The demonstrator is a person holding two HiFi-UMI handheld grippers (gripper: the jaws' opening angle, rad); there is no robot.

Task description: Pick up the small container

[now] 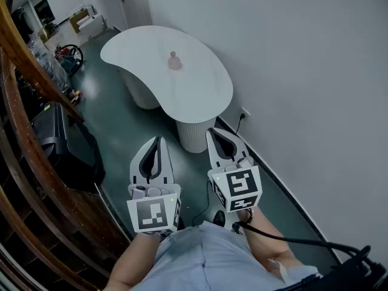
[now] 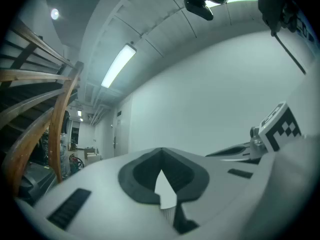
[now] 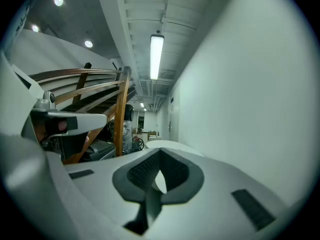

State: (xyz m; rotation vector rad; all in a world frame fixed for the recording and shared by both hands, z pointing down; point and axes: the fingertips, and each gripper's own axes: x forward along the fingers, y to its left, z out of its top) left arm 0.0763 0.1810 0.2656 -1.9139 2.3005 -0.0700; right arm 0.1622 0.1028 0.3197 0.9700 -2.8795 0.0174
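Pale blue shirt (image 1: 200,262) filled the bottom of the head view, and just ahead of it the left gripper (image 1: 157,141) and the right gripper (image 1: 214,132) were held side by side, near each other but apart, both pointing forward over the dark green floor (image 1: 115,111). A black cable (image 1: 291,241) trailed back from the right gripper's rear.

Each gripper's own view showed its jaws clenched tip to tip with nothing between them; only a sliver of pale surface showed through the gap behind the tips.

Ahead of both grippers, well apart from their tips, stood a white kidney-shaped table (image 1: 206,93) on ribbed pedestals. The small container (image 1: 174,60), a pinkish bottle-like shape, stood upright on the tabletop toward its far side, roughly in line with the space between the two grippers. It was too small to make out any detail.

To the left of the left gripper ran a curved wooden railing (image 1: 30,156); to the right of the right gripper rose a plain white wall (image 1: 303,71).
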